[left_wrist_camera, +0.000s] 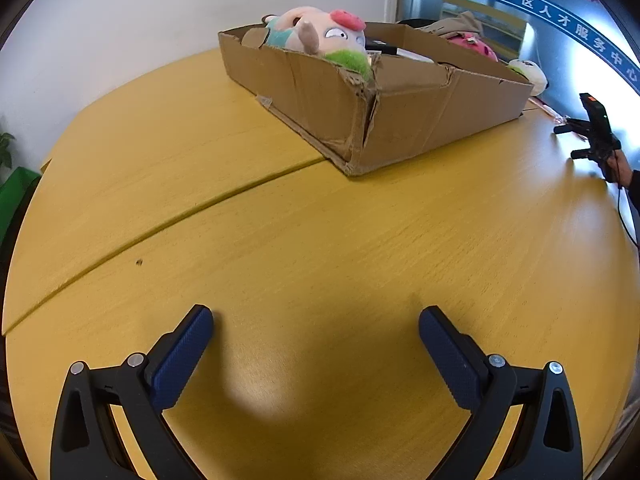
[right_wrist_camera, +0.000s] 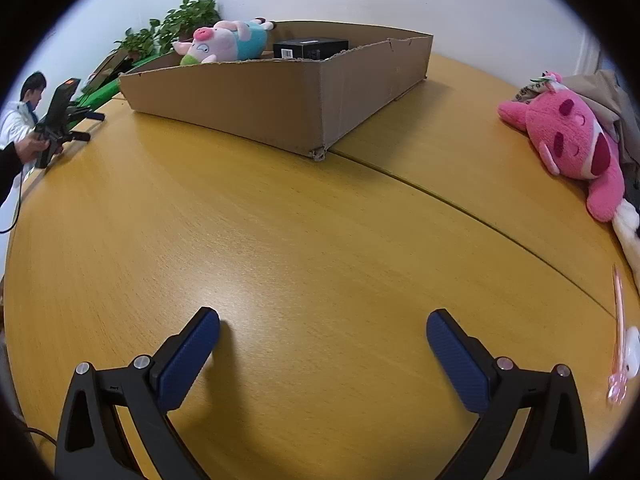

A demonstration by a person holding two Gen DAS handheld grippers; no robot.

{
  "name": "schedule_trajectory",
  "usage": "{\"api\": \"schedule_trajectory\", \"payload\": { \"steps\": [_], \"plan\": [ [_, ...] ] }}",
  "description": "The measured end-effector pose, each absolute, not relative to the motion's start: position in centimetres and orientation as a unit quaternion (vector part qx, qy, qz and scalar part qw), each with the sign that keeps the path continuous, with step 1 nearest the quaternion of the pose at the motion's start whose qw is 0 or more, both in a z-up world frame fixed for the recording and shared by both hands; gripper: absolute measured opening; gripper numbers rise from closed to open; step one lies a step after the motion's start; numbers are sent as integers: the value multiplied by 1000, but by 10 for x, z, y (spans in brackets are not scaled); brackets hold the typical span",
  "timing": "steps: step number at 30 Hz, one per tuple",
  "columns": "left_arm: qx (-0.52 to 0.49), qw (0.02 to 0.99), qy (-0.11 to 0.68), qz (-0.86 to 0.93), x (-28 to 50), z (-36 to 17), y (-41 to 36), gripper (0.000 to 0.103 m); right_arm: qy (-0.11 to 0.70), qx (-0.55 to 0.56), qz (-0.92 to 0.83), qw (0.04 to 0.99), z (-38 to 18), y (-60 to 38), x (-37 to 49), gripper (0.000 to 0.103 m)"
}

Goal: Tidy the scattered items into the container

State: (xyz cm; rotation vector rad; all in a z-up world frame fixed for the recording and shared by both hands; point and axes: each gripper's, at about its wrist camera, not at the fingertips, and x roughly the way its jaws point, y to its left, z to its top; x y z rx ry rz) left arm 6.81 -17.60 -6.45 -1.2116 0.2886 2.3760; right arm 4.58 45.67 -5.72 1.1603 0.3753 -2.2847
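On the yellow table (left_wrist_camera: 280, 240), both grippers hover with fingers spread wide, grasping nothing.

Left wrist view: the left gripper (left_wrist_camera: 316, 320) hangs released over bare wood crossed by a seam; a white wall stands behind. Far ahead sits the torn cardboard box (left_wrist_camera: 360, 120), with a pig plush (left_wrist_camera: 320, 36) lying at its far left end. The right gripper (left_wrist_camera: 596, 136) shows at the far right, well apart from the box. Right wrist view: the right gripper (right_wrist_camera: 323, 326), released, faces the same box (right_wrist_camera: 260, 96), which holds the pig plush (right_wrist_camera: 228, 42) and a black carton (right_wrist_camera: 310, 48). A pink plush (right_wrist_camera: 572, 140) lies on the table far right, outside the box; a pink pen (right_wrist_camera: 619, 320) lies near right. Potted plants (right_wrist_camera: 180, 24) stand far left.
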Motion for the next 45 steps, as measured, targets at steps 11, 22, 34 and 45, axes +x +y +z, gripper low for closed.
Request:
{"api": "schedule_trajectory", "payload": {
  "steps": [11,22,34,45],
  "plan": [
    [-437,245,116,858,65,-64,-182,103,166,422,-833,316,-55,462,33,103],
    [-437,244,117,858,65,-63,-182,103,167,422,-833,316,-54,462,32,103],
    [-437,242,118,858,65,-62,-179,103,167,422,-833,316,-54,462,32,103],
    [-437,240,119,859,55,-62,-175,103,167,422,-833,316,-53,462,32,103]
  ]
}}
